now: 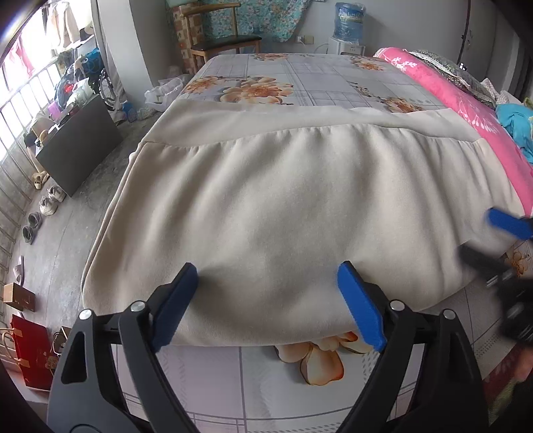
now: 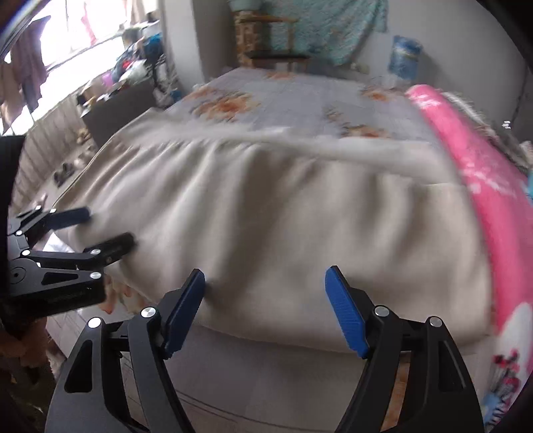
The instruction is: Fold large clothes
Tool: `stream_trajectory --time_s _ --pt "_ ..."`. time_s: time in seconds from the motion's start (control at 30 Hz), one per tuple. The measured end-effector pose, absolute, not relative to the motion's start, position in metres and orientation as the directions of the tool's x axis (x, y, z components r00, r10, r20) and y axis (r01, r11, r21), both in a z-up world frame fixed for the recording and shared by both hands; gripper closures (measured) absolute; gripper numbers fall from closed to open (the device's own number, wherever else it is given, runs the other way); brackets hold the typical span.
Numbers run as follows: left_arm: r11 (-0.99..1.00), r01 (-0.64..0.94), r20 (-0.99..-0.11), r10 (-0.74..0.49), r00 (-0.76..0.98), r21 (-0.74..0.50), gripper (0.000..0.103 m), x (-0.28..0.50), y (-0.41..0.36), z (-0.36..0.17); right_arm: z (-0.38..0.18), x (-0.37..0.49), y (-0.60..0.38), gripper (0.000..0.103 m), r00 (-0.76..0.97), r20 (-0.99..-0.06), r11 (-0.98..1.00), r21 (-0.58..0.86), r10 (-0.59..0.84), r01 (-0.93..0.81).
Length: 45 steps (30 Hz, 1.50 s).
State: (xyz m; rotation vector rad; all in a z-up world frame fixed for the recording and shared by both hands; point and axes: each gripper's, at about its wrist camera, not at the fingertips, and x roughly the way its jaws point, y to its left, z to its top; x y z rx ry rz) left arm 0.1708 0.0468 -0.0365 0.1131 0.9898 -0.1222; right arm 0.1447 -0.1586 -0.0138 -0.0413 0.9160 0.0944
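Observation:
A large cream garment (image 1: 283,193) lies spread flat on the bed, with a gathered seam and a band across its far side. It also fills the middle of the right wrist view (image 2: 283,206), where the picture is blurred. My left gripper (image 1: 266,271) stands open above the garment's near edge, its blue pads wide apart and off the cloth. My right gripper (image 2: 266,274) is open too, over the near edge further right. Each gripper shows in the other's view: the right one (image 1: 489,239) at the garment's right corner, the left one (image 2: 106,228) at its left side.
The bed carries a grey floral sheet (image 1: 299,76). A pink quilt (image 1: 466,110) runs along its right side. Behind the bed stand a wooden chair (image 1: 220,40) and a water bottle (image 1: 349,23). On the floor to the left are a black cabinet (image 1: 80,143), shoes (image 1: 50,200) and a red bag (image 1: 31,349).

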Motion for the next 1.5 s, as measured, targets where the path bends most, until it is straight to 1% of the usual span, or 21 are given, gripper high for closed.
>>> stream_trajectory --time_s 0.1,0.17,0.2,0.23,0.3,0.43,0.53,0.67,0.83,0.9,0.97,1.17,1.37,1.43,1.5 --pt "0.987 0.158 -0.84 -0.062 0.539 0.029 0.019 0.171 0.048 -0.037 -0.016 0.138 -0.19 0.028 0.609 -0.793 1.0 -0.007 -0.014 0.014" --pt "0.987 0.158 -0.839 -0.062 0.541 0.029 0.018 0.171 0.049 -0.037 -0.036 0.144 -0.213 0.026 0.55 -0.831 0.995 -0.026 -0.077 0.099" --pt "0.987 0.155 -0.838 -0.061 0.542 0.029 0.017 0.171 0.049 -0.037 -0.043 0.144 -0.22 0.022 0.53 -0.845 0.994 -0.015 -0.072 0.11" --pt "0.988 0.154 -0.838 -0.061 0.543 0.028 0.017 0.172 0.05 -0.037 -0.046 0.143 -0.226 0.022 0.539 -0.842 0.992 0.029 -0.04 0.12" --pt "0.989 0.147 -0.838 -0.06 0.542 0.024 0.014 0.173 0.052 -0.038 -0.042 0.141 -0.227 0.021 0.537 -0.843 0.99 0.044 -0.034 0.131" --pt "0.99 0.139 -0.831 -0.074 0.552 0.004 0.013 0.17 0.057 -0.033 -0.027 0.133 -0.219 0.021 0.557 -0.83 0.99 0.081 0.001 0.119" --pt "0.99 0.142 -0.789 -0.1 0.607 -0.016 0.013 0.155 0.062 -0.02 -0.009 0.115 -0.208 0.021 0.596 -0.803 0.994 0.062 -0.004 0.091" --pt "0.984 0.176 -0.723 -0.144 0.676 -0.031 0.013 0.122 0.067 0.003 0.013 0.087 -0.194 0.012 0.666 -0.746 0.996 0.064 0.002 0.068" --pt "0.975 0.213 -0.685 -0.195 0.702 -0.059 0.01 0.091 0.069 0.026 0.038 0.058 -0.176 0.007 0.745 -0.665 0.996 0.022 -0.049 0.085" --pt "0.97 0.233 -0.679 -0.214 0.702 -0.065 0.01 0.081 0.068 0.033 0.049 0.045 -0.167 0.006 0.779 -0.623 0.995 0.0 -0.075 0.097" --pt "0.97 0.237 -0.676 -0.208 0.707 -0.052 0.01 0.072 0.065 0.038 0.058 0.032 -0.158 0.006 0.808 -0.581 0.994 -0.025 -0.101 0.106" --pt "0.981 0.19 -0.65 -0.123 0.75 0.033 0.008 0.051 0.057 0.055 0.074 0.006 -0.143 0.006 0.849 -0.518 0.994 -0.029 -0.107 0.108" --pt "0.996 0.073 -0.633 -0.03 0.774 0.043 0.008 0.038 0.059 0.068 0.073 -0.003 -0.142 0.006 0.828 -0.55 0.993 -0.024 -0.107 0.113" --pt "0.999 0.025 -0.634 0.01 0.774 0.047 0.008 0.037 0.059 0.069 0.071 -0.003 -0.144 0.006 0.815 -0.569 0.993 -0.028 -0.113 0.118" --pt "0.999 0.005 -0.644 0.024 0.765 0.044 0.008 0.037 0.061 0.067 0.067 -0.002 -0.146 0.006 0.792 -0.598 0.991 -0.033 -0.121 0.127"
